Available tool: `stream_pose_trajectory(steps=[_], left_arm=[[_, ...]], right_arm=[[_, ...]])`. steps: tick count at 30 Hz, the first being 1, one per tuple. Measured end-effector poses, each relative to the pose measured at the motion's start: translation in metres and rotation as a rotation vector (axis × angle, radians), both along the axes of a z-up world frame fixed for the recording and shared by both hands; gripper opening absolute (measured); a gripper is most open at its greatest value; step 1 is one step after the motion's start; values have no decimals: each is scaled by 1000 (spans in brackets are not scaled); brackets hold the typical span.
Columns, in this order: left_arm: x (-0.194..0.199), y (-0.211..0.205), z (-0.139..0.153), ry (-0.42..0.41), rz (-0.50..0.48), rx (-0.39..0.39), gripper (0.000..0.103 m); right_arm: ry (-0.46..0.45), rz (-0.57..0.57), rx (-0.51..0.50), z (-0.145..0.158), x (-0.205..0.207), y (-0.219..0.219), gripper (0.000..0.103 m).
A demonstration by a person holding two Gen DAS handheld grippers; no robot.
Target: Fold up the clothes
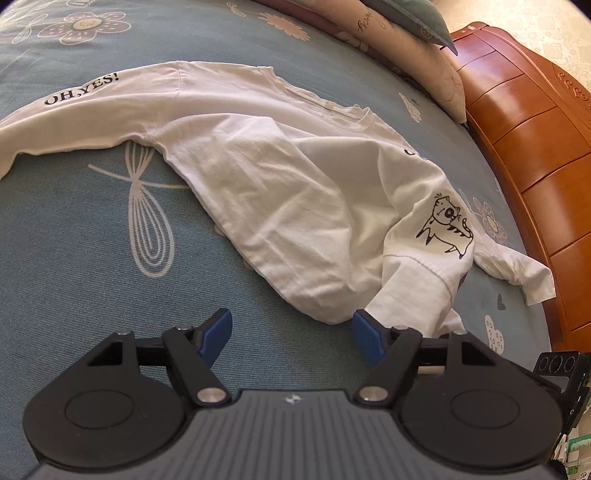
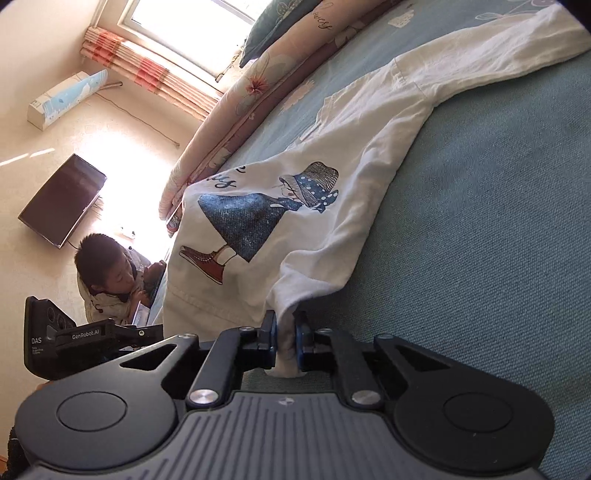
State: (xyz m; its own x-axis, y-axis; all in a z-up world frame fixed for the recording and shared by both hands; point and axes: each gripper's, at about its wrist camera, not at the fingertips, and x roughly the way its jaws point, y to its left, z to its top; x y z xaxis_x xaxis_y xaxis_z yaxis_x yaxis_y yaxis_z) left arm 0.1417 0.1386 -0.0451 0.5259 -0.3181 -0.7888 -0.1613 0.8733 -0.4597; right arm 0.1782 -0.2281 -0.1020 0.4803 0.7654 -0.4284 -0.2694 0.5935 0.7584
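Observation:
A white long-sleeved shirt [image 1: 258, 177] lies crumpled on the blue bedspread [image 1: 92, 258], one sleeve with "OH,YES!" stretched to the left and a cat print near its right side. My left gripper [image 1: 291, 339] hovers open just short of the shirt's near edge, with nothing between its blue pads. In the right wrist view the same shirt [image 2: 332, 192] shows a printed figure in a blue skirt. My right gripper [image 2: 285, 341] is shut on a bunched fold of the shirt's hem, which rises from the bed toward the jaws.
A wooden headboard [image 1: 524, 155] runs along the right of the left wrist view, with pillows [image 1: 406, 22] at the top. In the right wrist view a rolled quilt [image 2: 258, 92] lines the bed's far side; a person [image 2: 110, 280] sits on the floor near a dark screen [image 2: 62, 199].

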Motion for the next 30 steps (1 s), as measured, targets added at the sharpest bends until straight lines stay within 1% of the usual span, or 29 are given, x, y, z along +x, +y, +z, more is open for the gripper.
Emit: stream_pose_trajectory(steps=[3,5,6,9,11,12,14,15,16,17,18,19,21,27,30], left_arm=[[-2,-3,-6,15,10,-20,72],[-4,-5,-8,7,7,-36,72],[-5,-6,-9,-3,7,-46,72],[-6,-6,-10,-35,18,-78,72],[-4,-5,-12,-63,31,-90,72],[-2,-5,-14,-73,39,-96,72],[4,-3,-22,-72,59,-112,72],[7,-2,-27,-67,69,-122,72],[9,-1,-32,-63,79,-135,72],[10,0,-36,-69,90,-152,72],[11,2,-38,-88,99,-174,73],[11,3,-41,-106,107,-195,74],[14,5,-45,-137,113,-225,75],[27,8,-56,-219,110,-280,75],[36,14,-61,-242,141,-336,75]], right_arm=[[-74,-42,-2,23,-7,-15,10],[-117,-72,-8,37,-10,-27,10],[-146,-102,-42,44,-11,-36,9],[-176,-184,-171,54,-11,-52,9],[-164,-217,-228,53,-10,-61,11],[-157,-233,-256,53,-9,-66,15],[-144,-253,-303,46,-13,-66,17],[-139,-251,-308,44,-14,-65,17],[-135,-250,-311,41,-15,-64,20],[-133,-240,-309,40,-17,-64,21],[-132,-229,-306,39,-19,-63,23],[-134,-221,-312,39,-20,-61,27],[-136,-211,-321,39,-22,-57,31],[-130,-198,-345,37,-20,-51,33],[-113,-198,-361,32,-16,-50,38]])
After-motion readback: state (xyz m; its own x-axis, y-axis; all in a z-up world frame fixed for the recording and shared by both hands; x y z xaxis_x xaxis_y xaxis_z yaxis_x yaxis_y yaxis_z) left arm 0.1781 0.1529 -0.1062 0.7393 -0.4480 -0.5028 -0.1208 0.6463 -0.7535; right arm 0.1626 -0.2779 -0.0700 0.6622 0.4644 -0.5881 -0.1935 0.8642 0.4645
